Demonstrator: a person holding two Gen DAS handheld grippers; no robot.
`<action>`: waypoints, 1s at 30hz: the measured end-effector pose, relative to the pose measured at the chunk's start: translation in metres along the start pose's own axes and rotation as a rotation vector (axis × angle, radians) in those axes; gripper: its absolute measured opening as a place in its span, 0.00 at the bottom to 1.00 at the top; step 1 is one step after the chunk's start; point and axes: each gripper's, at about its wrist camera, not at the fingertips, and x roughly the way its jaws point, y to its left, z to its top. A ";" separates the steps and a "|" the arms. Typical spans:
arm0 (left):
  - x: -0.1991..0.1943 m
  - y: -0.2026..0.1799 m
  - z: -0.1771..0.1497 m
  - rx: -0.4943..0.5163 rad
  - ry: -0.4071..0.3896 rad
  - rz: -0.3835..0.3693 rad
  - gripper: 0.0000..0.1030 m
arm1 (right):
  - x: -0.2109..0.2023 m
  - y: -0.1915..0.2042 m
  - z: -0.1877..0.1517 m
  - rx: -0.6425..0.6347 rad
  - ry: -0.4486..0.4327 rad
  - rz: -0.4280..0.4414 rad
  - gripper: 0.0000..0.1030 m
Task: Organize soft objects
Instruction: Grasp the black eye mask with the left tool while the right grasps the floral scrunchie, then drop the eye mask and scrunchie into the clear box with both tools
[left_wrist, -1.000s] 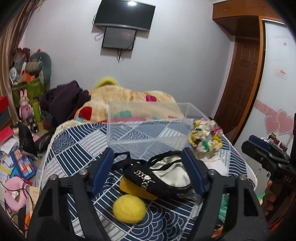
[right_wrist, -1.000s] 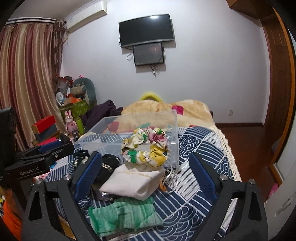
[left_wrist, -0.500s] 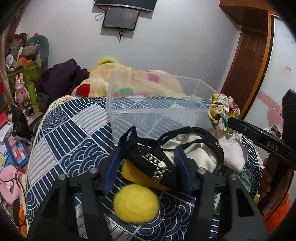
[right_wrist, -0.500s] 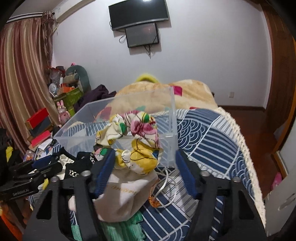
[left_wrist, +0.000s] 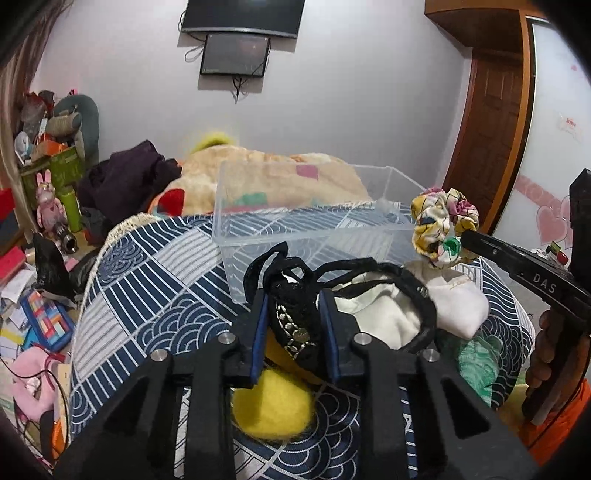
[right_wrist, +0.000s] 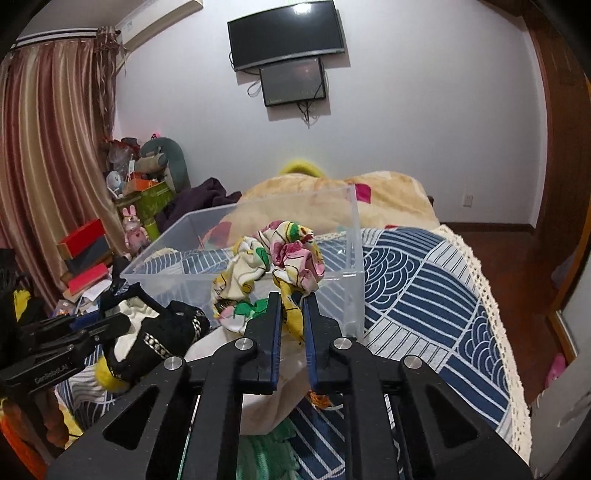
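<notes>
Both grips look solid: the scrunchie (right_wrist: 269, 266) is pinched by the right gripper (right_wrist: 292, 295) just before the clear box (right_wrist: 354, 236); the black hat (left_wrist: 295, 314), clamped by the left gripper (left_wrist: 291, 299), is best lifted clear over the wall before release.

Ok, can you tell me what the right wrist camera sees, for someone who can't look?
The right gripper pinches a flowery scrunchie in front of a clear plastic box on a blue patterned bedspread. At left, the left gripper holds a black studded cap.
</notes>
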 end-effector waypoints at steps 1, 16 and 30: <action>-0.003 0.000 0.001 -0.002 -0.011 0.000 0.17 | 0.001 0.005 0.004 0.000 -0.005 0.000 0.09; -0.036 0.002 0.033 -0.017 -0.124 -0.071 0.13 | -0.028 0.013 0.026 -0.032 -0.120 -0.001 0.07; -0.043 0.004 0.095 -0.028 -0.250 -0.096 0.13 | -0.019 0.016 0.062 -0.048 -0.182 -0.003 0.07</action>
